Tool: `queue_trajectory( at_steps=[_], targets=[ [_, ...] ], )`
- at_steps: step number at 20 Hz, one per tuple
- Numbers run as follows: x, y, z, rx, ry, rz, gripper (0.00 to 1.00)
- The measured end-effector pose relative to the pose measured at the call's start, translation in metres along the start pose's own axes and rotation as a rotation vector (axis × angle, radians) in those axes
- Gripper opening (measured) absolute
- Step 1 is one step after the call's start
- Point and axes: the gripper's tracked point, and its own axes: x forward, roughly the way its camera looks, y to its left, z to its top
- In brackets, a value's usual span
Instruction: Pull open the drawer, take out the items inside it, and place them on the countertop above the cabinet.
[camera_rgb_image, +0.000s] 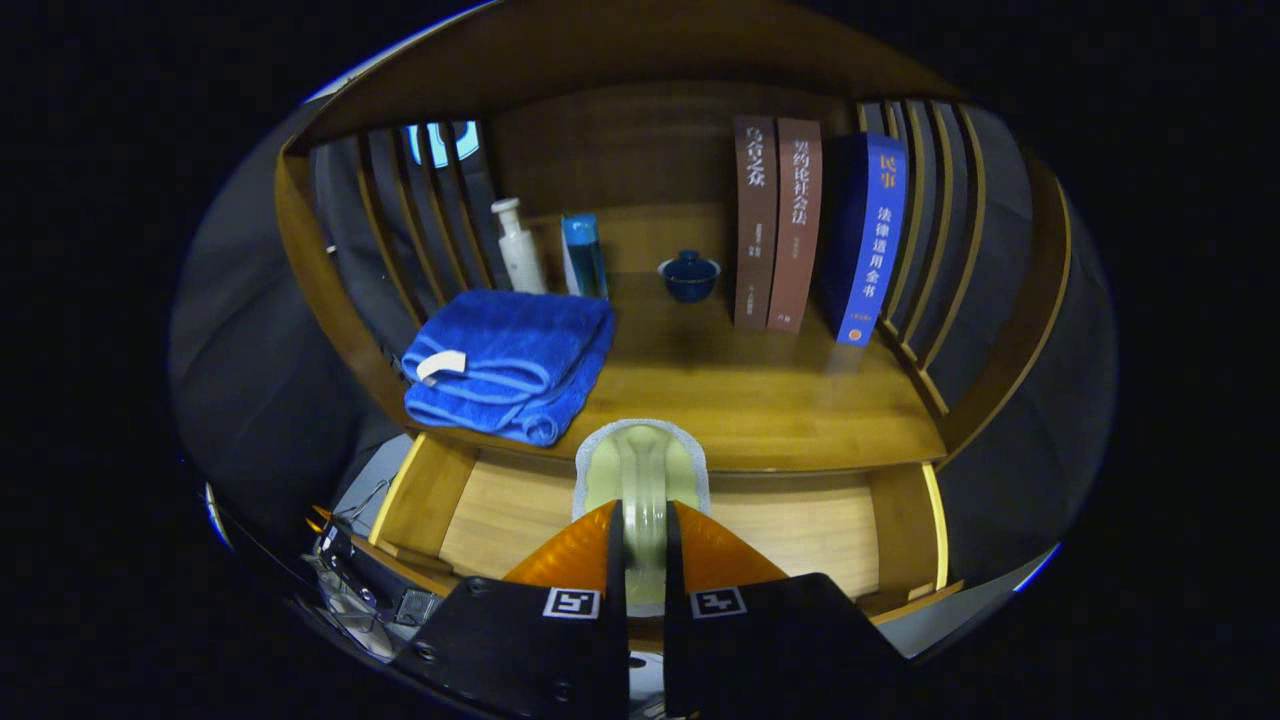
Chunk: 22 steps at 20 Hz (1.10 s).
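Pinching a pale green plastic brush with a grey-white bristle rim, its ridged handle clamped between the two orange fingers of the gripper. Held above the pulled-open light wooden drawer, head poking toward 12 o'clock and overlapping the front lip of the wooden countertop.

Probably light and stiff, smooth in the handle and so liable to twist in the grip; best kept by the handle's middle, as now.

Open room on the countertop straight ahead at 12 and toward 1 o'clock. Crowding elsewhere: folded blue terry towel at 10 o'clock, overhanging the lip; white pump bottle and blue-capped bottle behind it; small dark blue lidded cup at 12; three upright books at 1 o'clock. Countertop lip to clear before setting down; slatted sides closing in at 9 and 3.
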Motion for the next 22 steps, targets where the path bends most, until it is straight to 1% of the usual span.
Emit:
queue_trajectory(
  at_steps=[4,9,15,20,22],
  targets=[
    [0.023,-0.019,0.031,-0.004,-0.009,-0.066,0.18],
    [0.062,-0.032,0.050,-0.010,0.036,-0.113,0.18],
    [0.102,-0.033,0.063,-0.044,0.095,-0.150,0.18],
    [0.123,-0.034,0.061,-0.067,0.156,-0.176,0.18],
    [0.129,-0.035,0.065,-0.069,0.162,-0.189,0.18]
  ],
)
